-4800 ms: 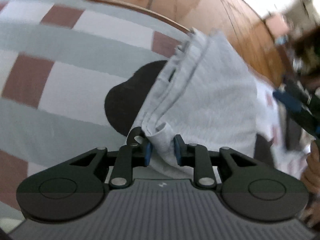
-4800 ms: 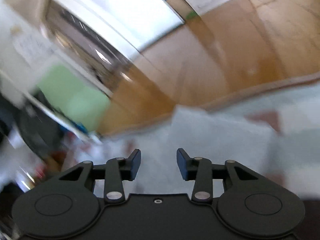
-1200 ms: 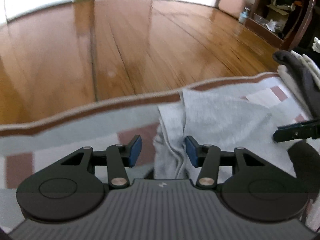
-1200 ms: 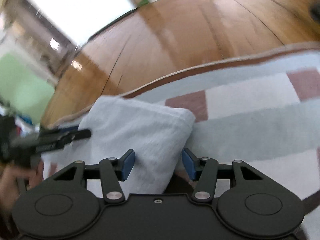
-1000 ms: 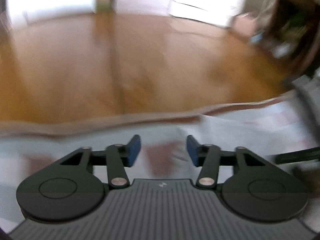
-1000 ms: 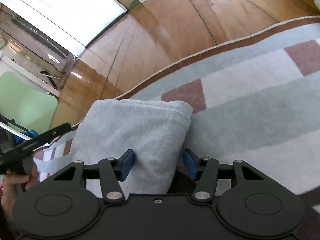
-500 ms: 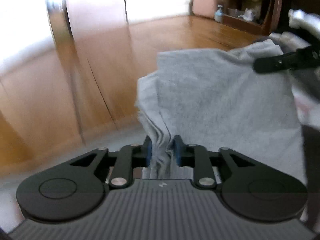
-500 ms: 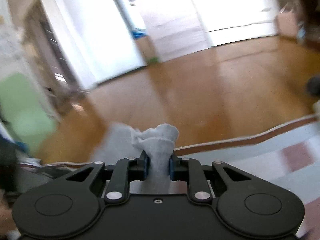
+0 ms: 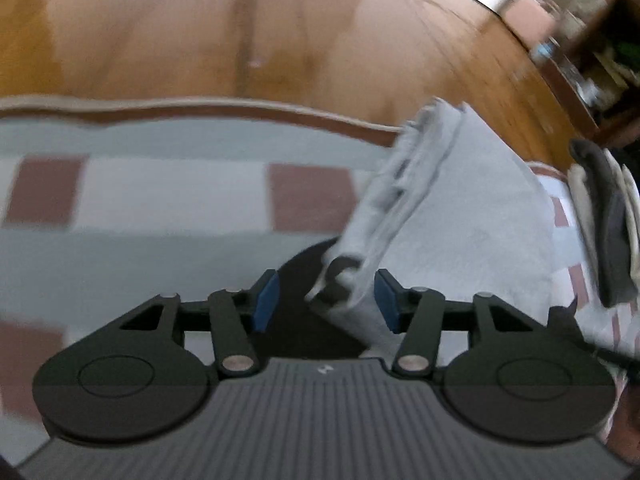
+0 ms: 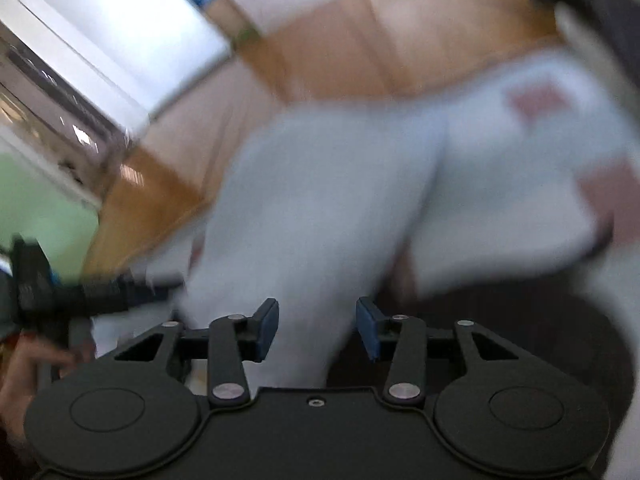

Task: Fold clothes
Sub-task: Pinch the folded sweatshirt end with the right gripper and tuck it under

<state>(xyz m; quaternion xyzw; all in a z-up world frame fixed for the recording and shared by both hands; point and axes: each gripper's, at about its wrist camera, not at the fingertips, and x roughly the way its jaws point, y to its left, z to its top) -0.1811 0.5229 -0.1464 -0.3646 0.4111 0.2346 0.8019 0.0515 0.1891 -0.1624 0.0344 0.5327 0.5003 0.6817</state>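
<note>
Here, a soft grey cloth (image 9: 460, 208), folded into thick layers, lies on a checked rug (image 9: 168, 200) by the wood floor (image 9: 200, 32). The left gripper (image 9: 326, 304) tilts down, fingers opening around its corner. The right gripper (image 10: 316, 326) opens around the blurry cloth too.

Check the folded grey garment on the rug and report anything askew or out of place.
The grey garment lies folded on the checked rug, but its left edge is untidy: the layers are stepped and fanned rather than flush. The left gripper is opening around that edge. The right wrist view is too blurred to judge more.
</note>
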